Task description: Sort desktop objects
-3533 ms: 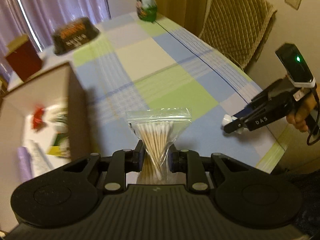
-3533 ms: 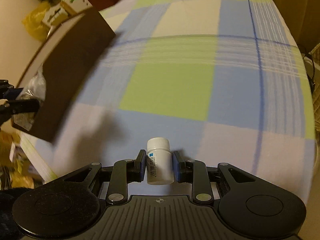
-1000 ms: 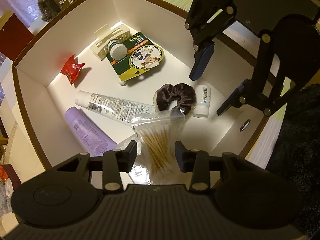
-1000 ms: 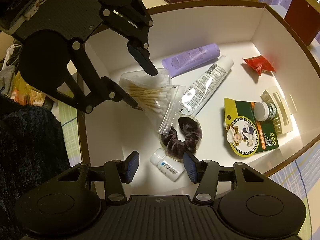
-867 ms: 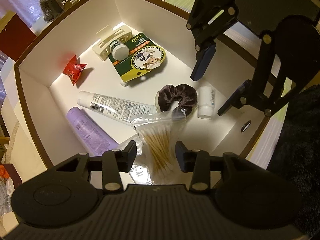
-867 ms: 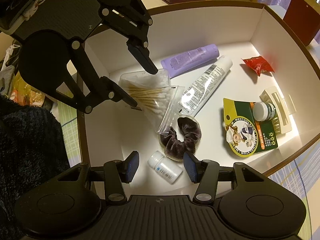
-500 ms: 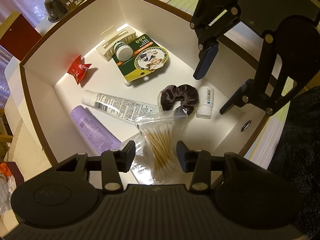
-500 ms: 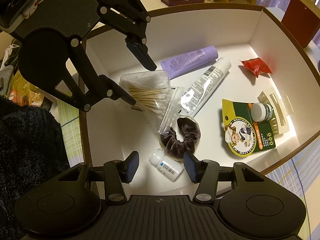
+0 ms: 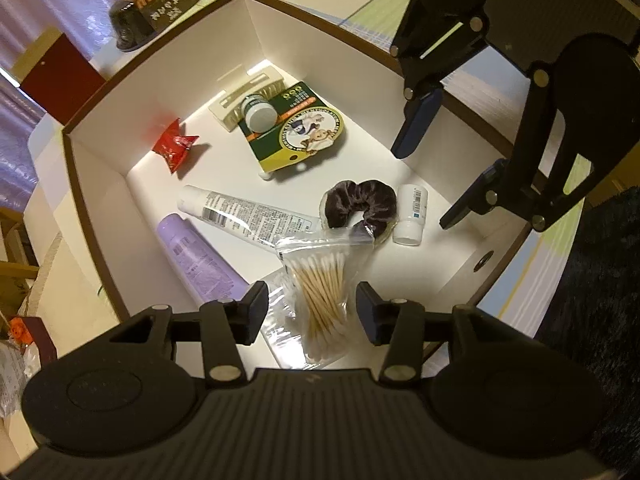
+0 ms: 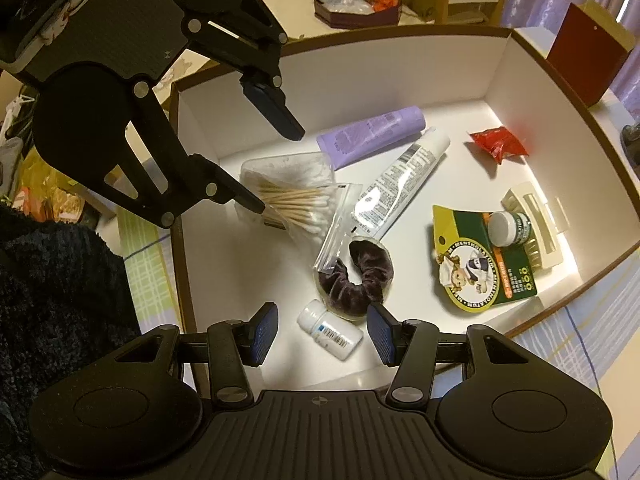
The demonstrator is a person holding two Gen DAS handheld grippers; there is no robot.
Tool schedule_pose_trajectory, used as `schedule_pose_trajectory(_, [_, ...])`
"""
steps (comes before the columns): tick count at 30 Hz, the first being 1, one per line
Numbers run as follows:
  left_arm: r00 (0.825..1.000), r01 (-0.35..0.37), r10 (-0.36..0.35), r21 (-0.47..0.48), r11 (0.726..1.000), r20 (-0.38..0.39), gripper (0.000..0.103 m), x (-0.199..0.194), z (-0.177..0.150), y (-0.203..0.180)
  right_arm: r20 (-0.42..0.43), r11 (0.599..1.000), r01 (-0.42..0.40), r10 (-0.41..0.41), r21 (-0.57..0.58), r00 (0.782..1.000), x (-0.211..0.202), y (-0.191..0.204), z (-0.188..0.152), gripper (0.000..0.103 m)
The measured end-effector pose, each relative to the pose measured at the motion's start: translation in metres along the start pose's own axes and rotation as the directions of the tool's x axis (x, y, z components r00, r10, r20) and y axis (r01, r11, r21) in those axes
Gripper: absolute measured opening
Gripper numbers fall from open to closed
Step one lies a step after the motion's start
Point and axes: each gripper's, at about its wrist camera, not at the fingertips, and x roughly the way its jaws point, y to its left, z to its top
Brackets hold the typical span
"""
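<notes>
Inside the white box (image 9: 280, 40) both of your grippers hang above the floor of it, and their jaws stand wide apart with nothing between them. The left gripper (image 9: 311, 307) is over the bag of cotton swabs (image 9: 320, 280), which lies flat on the box floor, its top edge resting on the dark scrunchie (image 9: 360, 204). The right gripper (image 10: 322, 330) is over the small white bottle (image 10: 330, 330), which lies on its side just beside the same scrunchie. Around them lie a white tube (image 10: 404, 182), a purple tube (image 10: 372, 134), a red sachet (image 10: 498, 144), a green card with a small jar (image 10: 480, 268) and a cream hair clip (image 10: 536, 216).

So these things are already in the box, as the sorting wants. I judge that this is the moment of release or just after. Next, lift both grippers straight up, clear of the box walls, with the jaws kept apart so they do not catch the bag. Whether more things wait on the surface (image 9: 516, 280) I cannot tell from here.
</notes>
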Motion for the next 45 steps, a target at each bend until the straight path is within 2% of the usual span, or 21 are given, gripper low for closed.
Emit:
schedule_pose_trajectory(9, [0.997, -0.063, 0.065, -0.069, 0.996, 0.039, 0.05, -0.026, -0.003, -0.005, 0.049, 1.0, 0.021, -0.02, -0.012, 0.999, -0.021, 0.006, -0.009, 0.053])
schedule_pose_trajectory(13, [0.994, -0.09, 0.096, -0.101, 0.991, 0.054, 0.058, -0.037, -0.005, -0.008, 0.088, 0.999, 0.024, -0.022, -0.02, 0.996, -0.032, 0.008, -0.014, 0.053])
schedule_pose_trajectory(15, [0.991, -0.112, 0.12, -0.126, 0.986, 0.062, 0.062, -0.045, -0.007, -0.01, 0.11, 0.999, 0.024, -0.021, -0.024, 0.994, -0.038, 0.007, -0.017, 0.053])
schedule_pose_trajectory(19, [0.985, -0.146, 0.16, -0.186, 0.972, 0.065, 0.063, -0.058, -0.01, -0.014, 0.151, 0.999, 0.025, -0.02, -0.03, 0.988, -0.048, 0.004, -0.023, 0.053])
schedule_pose_trajectory(29, [0.962, -0.224, 0.266, -0.39, 0.893, 0.057, 0.065, -0.085, -0.01, -0.038, 0.244, 0.999, 0.026, -0.02, -0.022, 0.97, -0.075, -0.011, -0.045, 0.053])
schedule_pose_trajectory(33, [0.954, -0.25, 0.298, -0.453, 0.856, 0.037, 0.072, -0.09, -0.007, -0.051, 0.258, 0.999, 0.009, 0.002, -0.042, 0.966, -0.083, -0.017, -0.054, 0.053])
schedule_pose_trajectory(38, [0.949, -0.267, 0.314, -0.519, 0.812, 0.003, 0.072, -0.089, -0.002, -0.071, 0.26, 0.997, 0.003, 0.017, -0.074, 0.965, -0.09, -0.023, -0.065, 0.053])
schedule_pose_trajectory(43, [0.942, -0.289, 0.334, -0.576, 0.764, -0.029, 0.074, -0.087, 0.008, -0.09, 0.276, 0.998, 0.008, 0.008, -0.058, 0.961, -0.098, -0.034, -0.077, 0.054])
schedule_pose_trajectory(45, [0.938, -0.299, 0.344, -0.595, 0.746, -0.04, 0.076, -0.087, 0.013, -0.097, 0.292, 0.999, 0.022, -0.008, -0.045, 0.956, -0.101, -0.038, -0.082, 0.085])
